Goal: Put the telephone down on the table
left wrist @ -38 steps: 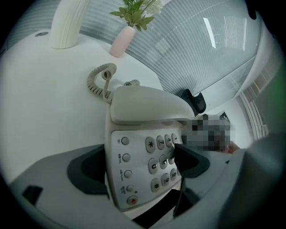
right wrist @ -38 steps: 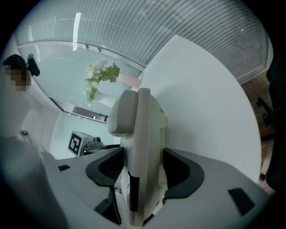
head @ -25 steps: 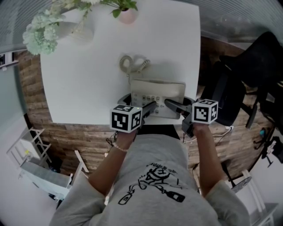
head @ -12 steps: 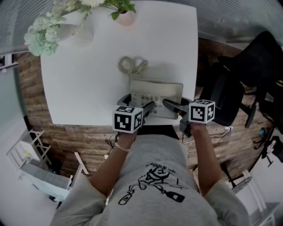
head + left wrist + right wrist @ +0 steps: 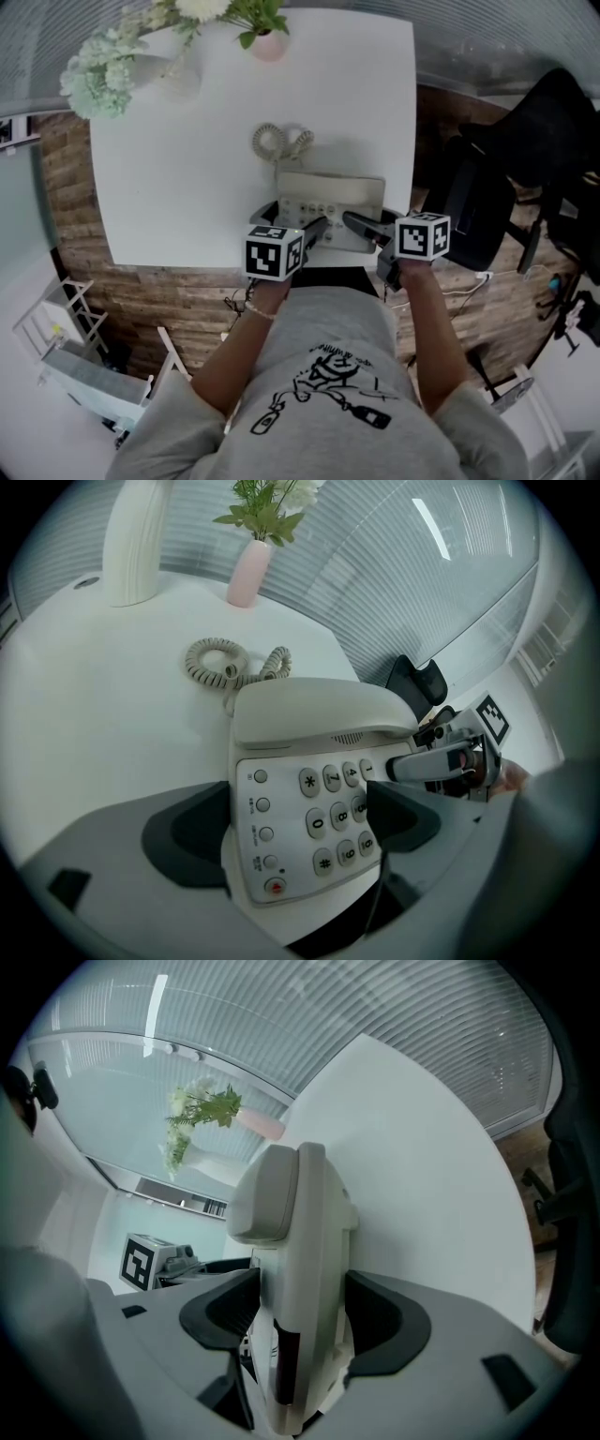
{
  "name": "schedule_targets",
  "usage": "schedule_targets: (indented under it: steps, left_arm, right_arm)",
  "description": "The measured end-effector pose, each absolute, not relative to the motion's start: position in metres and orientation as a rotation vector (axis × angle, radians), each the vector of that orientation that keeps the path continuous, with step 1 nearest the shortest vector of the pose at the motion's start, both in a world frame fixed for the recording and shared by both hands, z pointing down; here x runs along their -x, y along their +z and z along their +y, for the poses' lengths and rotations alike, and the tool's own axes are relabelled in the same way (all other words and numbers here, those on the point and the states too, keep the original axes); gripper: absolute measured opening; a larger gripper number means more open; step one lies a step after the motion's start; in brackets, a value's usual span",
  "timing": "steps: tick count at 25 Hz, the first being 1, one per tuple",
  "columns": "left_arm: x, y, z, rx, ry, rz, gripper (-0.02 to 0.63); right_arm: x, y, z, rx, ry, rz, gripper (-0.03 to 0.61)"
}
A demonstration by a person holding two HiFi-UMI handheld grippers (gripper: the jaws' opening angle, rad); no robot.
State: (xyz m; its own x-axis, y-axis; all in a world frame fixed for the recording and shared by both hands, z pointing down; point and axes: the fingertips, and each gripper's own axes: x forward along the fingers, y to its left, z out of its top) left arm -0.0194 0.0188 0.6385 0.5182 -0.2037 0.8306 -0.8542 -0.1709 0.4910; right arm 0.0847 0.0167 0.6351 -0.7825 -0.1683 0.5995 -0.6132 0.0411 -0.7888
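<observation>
The left tool (image 5: 317,228) is clamped across the keypad of the telephone (image 5: 330,197), and the right tool (image 5: 359,222) is clamped on its side. The telephone is at the near edge of the white surface (image 5: 178,178), with its coiled cord (image 5: 275,142) lying just beyond.

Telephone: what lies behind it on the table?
A coiled cord lies just behind the telephone; farther back stand a pink vase and a white vase. Where the cord joins is covered by the handset.

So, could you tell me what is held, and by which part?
The telephone: left gripper across its keypad end, right gripper pinching its edge.
</observation>
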Motion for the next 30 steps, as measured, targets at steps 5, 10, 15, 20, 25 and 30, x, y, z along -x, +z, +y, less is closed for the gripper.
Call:
schedule_targets:
  steps: [5, 10, 15, 20, 25, 30]
  left_arm:
    - [0.020, 0.640, 0.019, -1.678, 0.759, -0.902, 0.457]
    - [0.021, 0.640, 0.018, -1.685, 0.774, -0.894, 0.455]
    - [0.022, 0.638, 0.019, -1.706, 0.794, -0.893, 0.453]
    - [0.026, 0.631, 0.017, -1.734, 0.791, -0.901, 0.451]
    - [0.029, 0.615, 0.016, -1.796, 0.767, -0.895, 0.451]
    - [0.028, 0.586, 0.008, -1.887, 0.686, -0.903, 0.412]
  right_arm:
    - [-0.085, 0.637, 0.017, -0.816, 1.761, -1.969, 0.291]
    - [-0.085, 0.638, 0.015, -0.833, 1.734, -1.958, 0.291]
    - [-0.086, 0.640, 0.015, -0.857, 1.714, -1.952, 0.298]
    - [-0.089, 0.640, 0.016, -0.881, 1.640, -1.944, 0.298]
    - [-0.103, 0.636, 0.018, -0.967, 1.523, -1.945, 0.298]
    - [-0.113, 0.615, 0.014, -1.042, 1.360, -2.012, 0.295]
